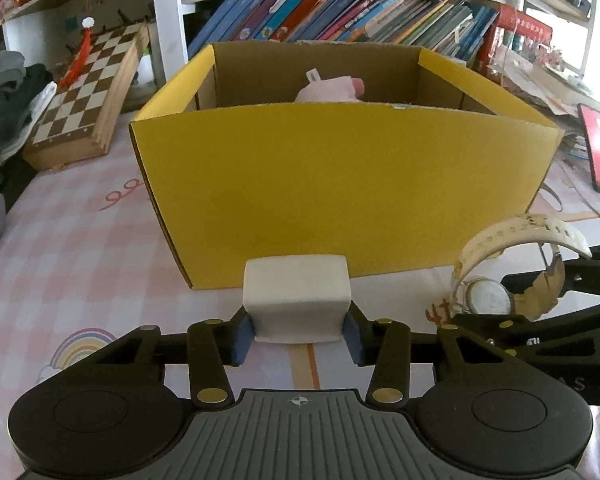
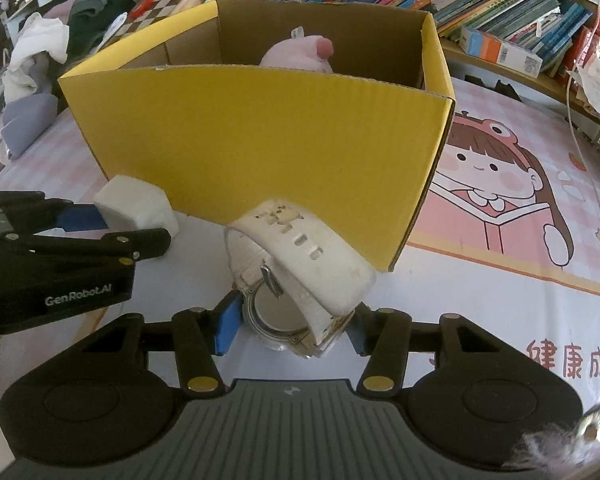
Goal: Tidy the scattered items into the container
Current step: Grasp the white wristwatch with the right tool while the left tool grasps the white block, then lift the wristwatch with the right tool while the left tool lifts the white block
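Yellow cardboard box: open top, on the tabletop; floor hidden. Pink plush toy inside, mostly hidden behind the near wall. In front: left hand-held gripper pinching a white block; right hand-held gripper pinching a white wristwatch.

You're in a kid's room at home: kids' books along the top, chess board at left, cartoon-girl mat.

Both tongs clamped, angled downward
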{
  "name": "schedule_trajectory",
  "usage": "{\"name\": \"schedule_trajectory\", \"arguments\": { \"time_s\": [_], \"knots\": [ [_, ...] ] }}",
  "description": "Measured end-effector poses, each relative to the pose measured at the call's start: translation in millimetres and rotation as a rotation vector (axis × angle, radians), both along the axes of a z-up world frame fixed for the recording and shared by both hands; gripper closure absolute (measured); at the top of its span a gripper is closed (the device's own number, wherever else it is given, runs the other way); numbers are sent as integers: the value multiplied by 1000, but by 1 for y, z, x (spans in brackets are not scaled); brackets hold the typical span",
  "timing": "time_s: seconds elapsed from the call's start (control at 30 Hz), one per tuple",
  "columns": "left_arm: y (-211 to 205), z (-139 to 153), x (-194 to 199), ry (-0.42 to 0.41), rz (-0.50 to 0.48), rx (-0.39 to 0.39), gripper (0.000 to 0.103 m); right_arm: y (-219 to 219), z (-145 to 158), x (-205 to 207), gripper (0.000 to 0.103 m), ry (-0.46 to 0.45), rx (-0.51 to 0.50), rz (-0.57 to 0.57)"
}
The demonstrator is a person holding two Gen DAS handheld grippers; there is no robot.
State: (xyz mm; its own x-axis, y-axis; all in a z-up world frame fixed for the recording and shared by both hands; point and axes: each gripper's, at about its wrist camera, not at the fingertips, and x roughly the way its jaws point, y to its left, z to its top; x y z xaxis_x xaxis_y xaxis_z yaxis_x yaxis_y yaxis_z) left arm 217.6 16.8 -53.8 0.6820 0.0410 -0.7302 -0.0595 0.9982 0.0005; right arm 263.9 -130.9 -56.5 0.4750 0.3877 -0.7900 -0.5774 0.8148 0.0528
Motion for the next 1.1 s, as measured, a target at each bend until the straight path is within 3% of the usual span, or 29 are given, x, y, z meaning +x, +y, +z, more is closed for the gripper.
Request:
{"name": "schedule_trajectory", "arguments": {
  "time_s": [1.1],
  "knots": [
    [-3,27,-66,-62,-48,-5,62,-12,24,-54,52,-69,49,-26]
  ]
}}
